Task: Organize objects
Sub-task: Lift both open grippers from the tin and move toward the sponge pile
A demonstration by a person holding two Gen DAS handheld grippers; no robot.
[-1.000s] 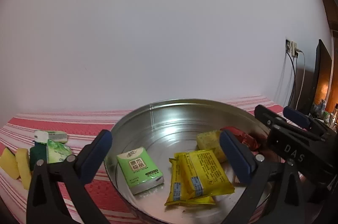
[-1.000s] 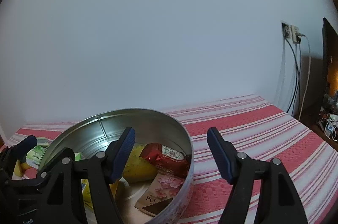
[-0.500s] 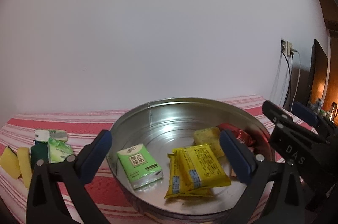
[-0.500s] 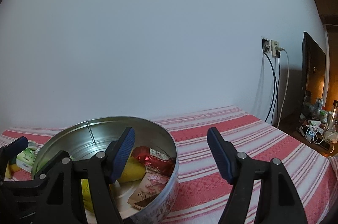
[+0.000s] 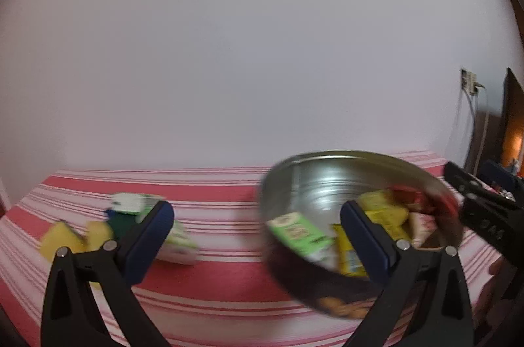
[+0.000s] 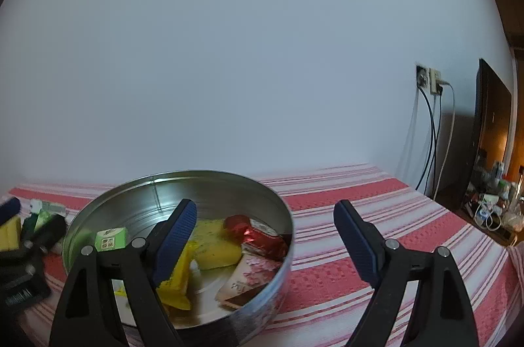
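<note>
A round metal tin stands on the red-and-white striped cloth. It holds a green tissue pack, yellow snack packets, a yellow sponge, a red wrapper and a pink packet. My right gripper is opening. One finger hangs over the tin's inside and the other outside its right wall, and the pads press on nothing. My left gripper is open and empty. It hovers over the cloth between the tin and the loose items, in a blurred view.
Left of the tin lie yellow sponges, a white-and-green pack and a green-white packet. A wall socket with cables and a dark cabinet stand at the right, past the cloth's edge.
The left gripper has swung left, so the tin now sits at the right of its view and the loose items are nearer. The right gripper's jaws stand a little wider.
</note>
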